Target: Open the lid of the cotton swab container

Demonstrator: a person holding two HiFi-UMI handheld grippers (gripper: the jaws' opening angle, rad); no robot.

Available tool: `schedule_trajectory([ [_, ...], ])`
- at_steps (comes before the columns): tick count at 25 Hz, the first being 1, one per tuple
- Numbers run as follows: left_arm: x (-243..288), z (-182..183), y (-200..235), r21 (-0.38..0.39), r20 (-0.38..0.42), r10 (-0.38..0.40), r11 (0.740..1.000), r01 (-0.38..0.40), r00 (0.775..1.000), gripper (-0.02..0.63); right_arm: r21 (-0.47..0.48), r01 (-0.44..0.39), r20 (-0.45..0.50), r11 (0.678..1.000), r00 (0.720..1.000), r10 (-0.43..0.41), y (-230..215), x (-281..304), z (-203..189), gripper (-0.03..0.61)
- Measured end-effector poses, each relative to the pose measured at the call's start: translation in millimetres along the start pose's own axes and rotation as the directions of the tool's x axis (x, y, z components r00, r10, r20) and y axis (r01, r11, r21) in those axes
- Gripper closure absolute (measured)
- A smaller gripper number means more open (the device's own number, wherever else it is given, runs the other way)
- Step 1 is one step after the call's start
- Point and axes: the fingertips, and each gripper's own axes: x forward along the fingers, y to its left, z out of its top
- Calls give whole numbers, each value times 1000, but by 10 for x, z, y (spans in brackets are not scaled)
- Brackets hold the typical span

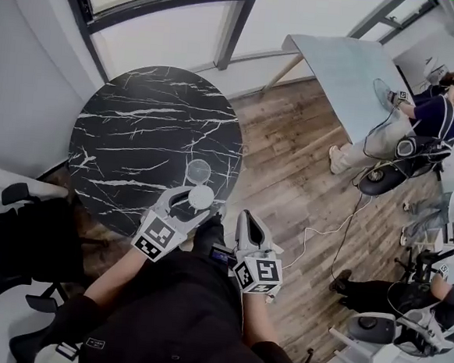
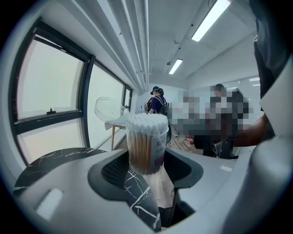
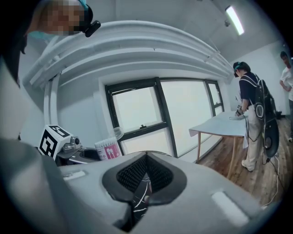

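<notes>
Cotton swab container point(image 2: 146, 144) upright, pinched between jaws of my left gripper point(image 1: 194, 202), swabs bared, clear lid point(image 2: 107, 109) hanging off its far side; right gripper point(image 1: 246, 217) just right of it, jaws pressed together, empty.

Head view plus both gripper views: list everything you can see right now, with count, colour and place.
cotton swab container: one, clear, white-tipped swabs, between the left gripper's jaws
lid: one, clear, flipped open beside the rim
round table: one, black marble, below the window
pale table: one, light grey, far right
chair: one, black, at left
bystanders: at least three, right side
left gripper: one, grey, shut on the container
right gripper: one, grey, shut, empty
</notes>
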Motion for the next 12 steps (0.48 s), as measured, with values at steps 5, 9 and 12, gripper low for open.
schedule_trajectory([
  [5,18,-38,-41,-2,-7,-10,1000,10,1000,367,-13,-5,-6,1000,1000,5,17,-12,-61,577],
  [9,34,-47,-55,-6,-13,-12,1000,12,1000,367,-16,-9,-16,1000,1000,8,7,-14,-68,577],
  [12,39,-58,-70,-7,-14,-11,1000,11,1000,367,-17,-13,-17,1000,1000,13,9,-21,-81,577],
])
